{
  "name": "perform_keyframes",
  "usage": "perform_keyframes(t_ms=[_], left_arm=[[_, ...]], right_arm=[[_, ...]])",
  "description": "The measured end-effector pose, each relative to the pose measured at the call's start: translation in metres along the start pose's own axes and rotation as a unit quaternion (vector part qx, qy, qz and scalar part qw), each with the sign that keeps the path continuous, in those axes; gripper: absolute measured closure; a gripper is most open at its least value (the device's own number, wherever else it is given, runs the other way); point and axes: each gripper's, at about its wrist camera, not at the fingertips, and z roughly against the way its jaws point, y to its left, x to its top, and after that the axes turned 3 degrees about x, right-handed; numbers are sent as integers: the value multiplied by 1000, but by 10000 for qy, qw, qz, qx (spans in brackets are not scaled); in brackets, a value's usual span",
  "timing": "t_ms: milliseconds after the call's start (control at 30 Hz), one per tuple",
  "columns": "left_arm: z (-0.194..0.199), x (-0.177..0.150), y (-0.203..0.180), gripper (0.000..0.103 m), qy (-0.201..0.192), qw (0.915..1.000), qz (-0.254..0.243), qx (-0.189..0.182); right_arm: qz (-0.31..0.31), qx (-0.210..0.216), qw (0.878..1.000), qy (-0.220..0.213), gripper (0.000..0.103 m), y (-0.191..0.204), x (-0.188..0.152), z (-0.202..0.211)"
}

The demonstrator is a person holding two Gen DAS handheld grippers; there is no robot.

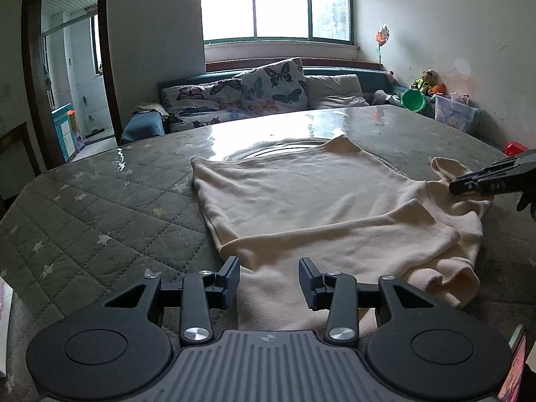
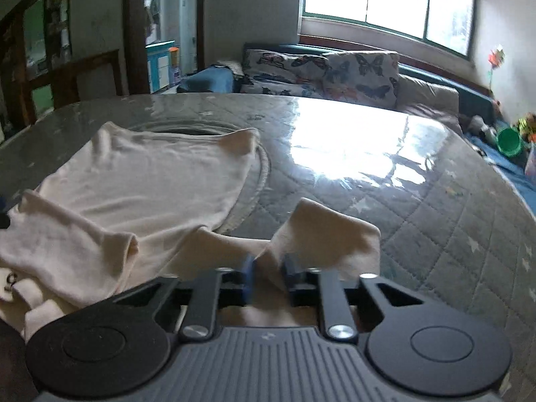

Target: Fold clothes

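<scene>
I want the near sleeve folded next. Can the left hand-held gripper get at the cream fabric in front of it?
Probably yes: the left hand-held gripper stands open just above the cream long-sleeved garment, and nothing lies between its fingers and the cloth.

Round table (image 1: 100, 207) under grey quilted star-print cover and glossy clear sheet; cream garment (image 1: 301, 201) spread flat across it, one sleeve (image 1: 385, 234) folded over the body.
</scene>
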Motion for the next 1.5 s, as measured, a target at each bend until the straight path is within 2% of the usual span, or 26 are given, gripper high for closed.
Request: perform_keyframes(t_ms=[33,200,400,500,667,767,900,1000,1133,1200,1300,1367,1433,1500], left_arm=[[0,0,0,61,0,10000,-5,-5],[3,-1,-1,61,-23,10000,8,-10],[6,-2,0,61,-82,10000,38,-37],[7,-3,2,61,-120,9999,87,-57],[9,-4,6,61,-162,9997,194,-76],[10,-6,7,60,-183,9995,222,-91],[11,-6,9,60,-204,9994,276,-99],[10,-6,11,59,-199,9993,303,-104],[10,-6,10,59,-189,9994,277,-113],[11,-5,10,59,-189,9994,258,-108],[13,-5,11,59,-196,9995,234,-106],[15,-5,9,59,-228,9994,197,-143],[17,-4,5,60,-263,9994,124,-206],[18,-4,0,60,-282,9991,11,-304]], right_arm=[[-97,35,9999,-39,94,-3,1,2],[-658,276,9971,-279,97,-20,7,21],[-1551,1102,9794,-674,98,-35,30,70],[-1557,1516,9715,-946,98,-24,45,90],[-1249,2131,9625,-1118,98,11,64,102],[-1035,2456,9579,-1071,98,38,71,94],[-924,2770,9531,-798,98,71,70,74],[-736,2849,9534,-670,98,94,65,61],[-678,3162,9457,-314,89,115,51,46],[-577,3138,9472,-321,89,112,46,49],[-524,2825,9571,-367,80,92,38,59],[-453,2384,9693,-391,78,74,31,65],[-324,1845,9816,-376,66,54,19,71],[-191,1307,9906,-348,64,36,5,77]])
